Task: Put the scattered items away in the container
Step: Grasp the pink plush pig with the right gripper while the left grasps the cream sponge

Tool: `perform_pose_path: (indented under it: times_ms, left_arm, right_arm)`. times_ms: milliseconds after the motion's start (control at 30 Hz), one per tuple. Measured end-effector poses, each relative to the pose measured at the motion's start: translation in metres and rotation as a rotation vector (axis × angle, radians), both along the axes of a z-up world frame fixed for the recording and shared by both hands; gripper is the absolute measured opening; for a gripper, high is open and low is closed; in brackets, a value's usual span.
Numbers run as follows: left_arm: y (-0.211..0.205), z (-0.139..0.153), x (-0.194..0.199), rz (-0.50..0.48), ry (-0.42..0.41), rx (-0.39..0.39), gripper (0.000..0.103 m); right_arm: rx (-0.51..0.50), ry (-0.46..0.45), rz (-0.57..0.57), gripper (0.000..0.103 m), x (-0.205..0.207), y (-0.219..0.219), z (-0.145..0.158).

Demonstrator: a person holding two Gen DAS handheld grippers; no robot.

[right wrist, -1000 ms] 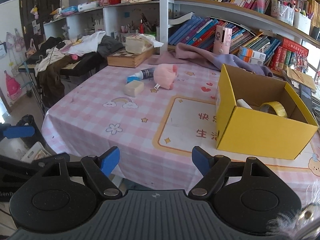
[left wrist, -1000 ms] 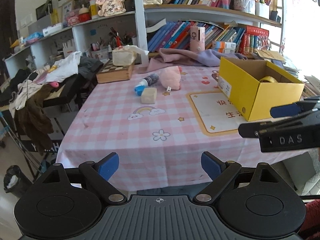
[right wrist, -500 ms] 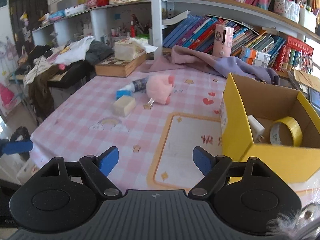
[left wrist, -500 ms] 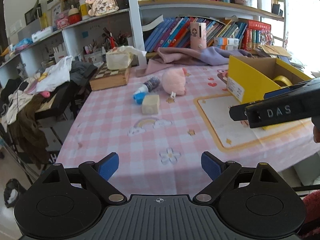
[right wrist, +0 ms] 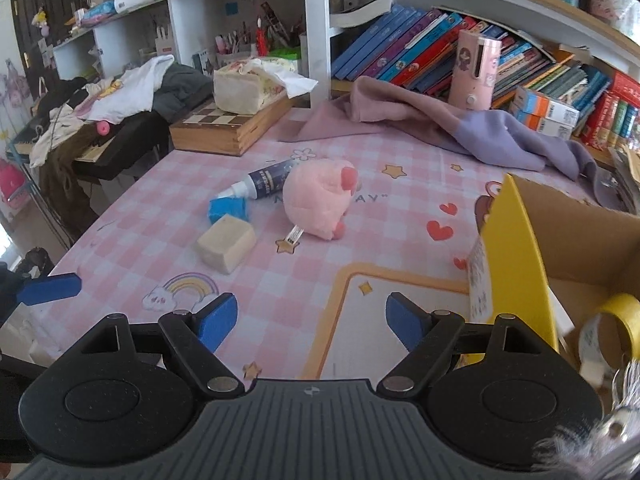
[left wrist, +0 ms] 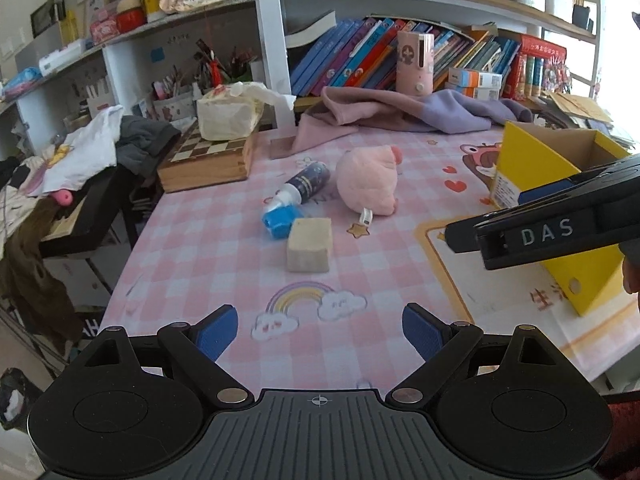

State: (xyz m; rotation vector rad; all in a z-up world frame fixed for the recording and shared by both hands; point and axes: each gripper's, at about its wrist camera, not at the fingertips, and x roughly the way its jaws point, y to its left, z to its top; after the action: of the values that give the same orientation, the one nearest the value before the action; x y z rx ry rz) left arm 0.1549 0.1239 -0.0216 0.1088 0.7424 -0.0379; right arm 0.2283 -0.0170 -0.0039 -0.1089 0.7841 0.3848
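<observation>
Both hand-held grippers, left [left wrist: 320, 332] and right [right wrist: 308, 320], have swept in over the table [left wrist: 224, 256] with jaws spread and empty, so a pickup looks imminent. Ahead lie the beige block [left wrist: 310, 245], blue-capped bottle [left wrist: 298, 196] and pink plush [left wrist: 370, 186]; the yellow box [right wrist: 516, 264] sits right. Each tilts downward.

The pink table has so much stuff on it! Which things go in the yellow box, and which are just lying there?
To tidy: pink plush toy, beige block, dark bottle with its blue cap, into the yellow box.

Just lying about: chessboard case, purple cloth, books.
</observation>
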Motion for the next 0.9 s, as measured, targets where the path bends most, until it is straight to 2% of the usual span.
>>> perform_pose_path:
  times_ms: [533, 800, 900]
  left_arm:
    - [0.011, -0.015, 0.082, 0.022, 0.034, 0.017, 0.091]
    - [0.014, -0.029, 0.112, 0.044, 0.037, 0.002, 0.09]
    - [0.016, -0.034, 0.122, 0.039, 0.051, -0.014, 0.082]
  right_arm:
    - [0.03, 0.105, -0.029, 0.083, 0.11, 0.032, -0.017]
    - [-0.04, 0.076, -0.001, 0.085, 0.148, 0.056, -0.028]
    - [-0.038, 0.083, -0.005, 0.085, 0.16, 0.06, -0.032]
